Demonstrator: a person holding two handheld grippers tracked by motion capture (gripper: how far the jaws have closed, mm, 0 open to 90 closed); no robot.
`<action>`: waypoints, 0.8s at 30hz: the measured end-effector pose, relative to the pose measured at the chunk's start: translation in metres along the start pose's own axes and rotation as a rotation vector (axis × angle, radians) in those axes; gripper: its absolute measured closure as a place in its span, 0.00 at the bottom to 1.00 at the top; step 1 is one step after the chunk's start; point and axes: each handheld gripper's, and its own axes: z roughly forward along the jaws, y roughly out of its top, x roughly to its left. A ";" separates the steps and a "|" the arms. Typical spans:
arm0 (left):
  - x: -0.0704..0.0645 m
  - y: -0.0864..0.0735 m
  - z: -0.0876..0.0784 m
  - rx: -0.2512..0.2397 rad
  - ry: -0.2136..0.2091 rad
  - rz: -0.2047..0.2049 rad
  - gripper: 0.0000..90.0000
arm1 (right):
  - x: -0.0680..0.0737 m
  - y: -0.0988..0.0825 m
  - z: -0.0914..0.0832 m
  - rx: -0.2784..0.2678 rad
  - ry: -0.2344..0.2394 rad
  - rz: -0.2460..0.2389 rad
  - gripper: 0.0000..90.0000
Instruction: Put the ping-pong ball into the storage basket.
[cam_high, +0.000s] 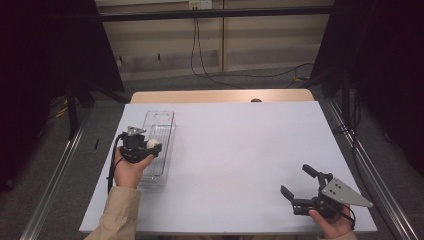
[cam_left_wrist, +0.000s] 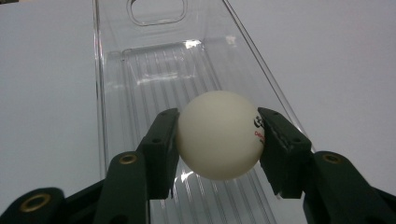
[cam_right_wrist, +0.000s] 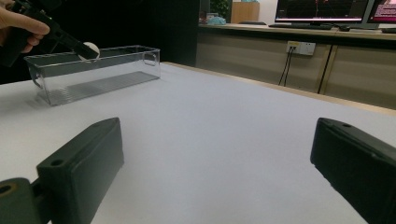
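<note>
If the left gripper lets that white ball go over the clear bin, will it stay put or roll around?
The ball is smooth and round, so it would probably bounce and roll along the clear bin's ribbed floor. The walls look tall enough to contain it. It is held only at two small spots by the left gripper, so it may slip.

A fixed camera looks down on the white table (cam_high: 240, 160) from above; two gripper cameras sit low, both seeing the clear bin (cam_left_wrist: 154, 70)

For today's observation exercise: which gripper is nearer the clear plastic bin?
Left. The left gripper holds a white ball over the clear plastic bin; the right gripper rests far across the table.
</note>
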 end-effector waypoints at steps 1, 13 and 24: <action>0.000 0.000 0.000 0.001 -0.003 0.000 0.57 | 0.000 0.000 0.000 0.000 0.001 0.000 0.02; 0.001 -0.003 0.002 0.009 0.001 -0.007 0.57 | 0.000 0.000 0.000 0.001 -0.001 -0.001 0.02; 0.002 -0.004 0.002 0.011 0.005 -0.004 0.56 | 0.000 0.000 -0.001 0.001 -0.001 0.000 0.02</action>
